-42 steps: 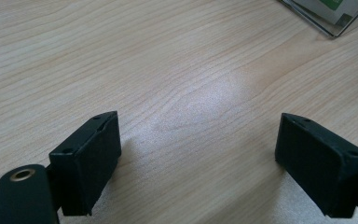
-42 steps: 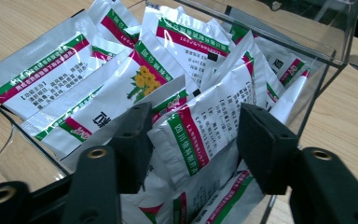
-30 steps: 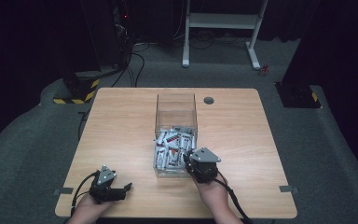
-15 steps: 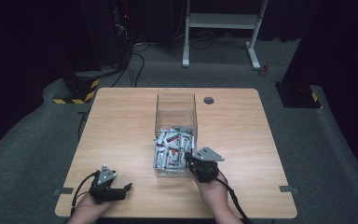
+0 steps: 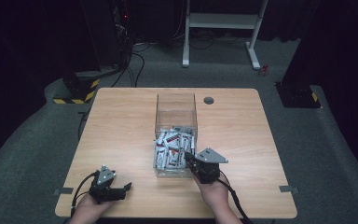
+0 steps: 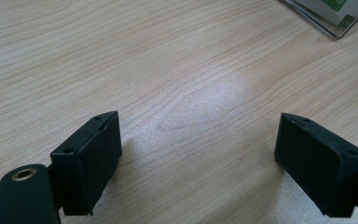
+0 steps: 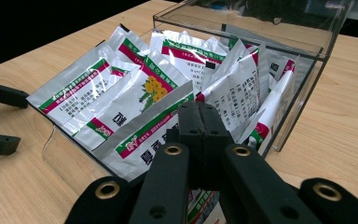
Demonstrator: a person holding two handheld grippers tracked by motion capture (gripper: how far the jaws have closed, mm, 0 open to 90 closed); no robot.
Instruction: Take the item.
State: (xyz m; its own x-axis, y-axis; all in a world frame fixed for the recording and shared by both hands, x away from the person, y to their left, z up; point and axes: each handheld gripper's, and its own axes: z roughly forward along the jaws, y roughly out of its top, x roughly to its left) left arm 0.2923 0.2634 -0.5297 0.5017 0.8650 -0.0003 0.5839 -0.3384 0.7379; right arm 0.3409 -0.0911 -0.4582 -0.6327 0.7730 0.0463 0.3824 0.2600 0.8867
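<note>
Standing mid-table [image 5: 121, 121], the clear box [image 5: 176, 105] holds a loose heap of foil sachets [image 5: 172, 147] at its near end. They look light, thin and limp, with slick printed faces, so a pinch on a flat sealed edge should hold better than one on the puffed middle, and neighbours may slide or drag along. Reaching in over the near wall, the right gripper [image 7: 204, 126] has just been closing; its jaws are now pressed together at the edge of a green-striped sachet [image 7: 144, 135], though I cannot tell whether foil is caught between them. Resting low by the near left corner, the left gripper [image 6: 198, 154] has its jaws spread over bare wood.
</note>
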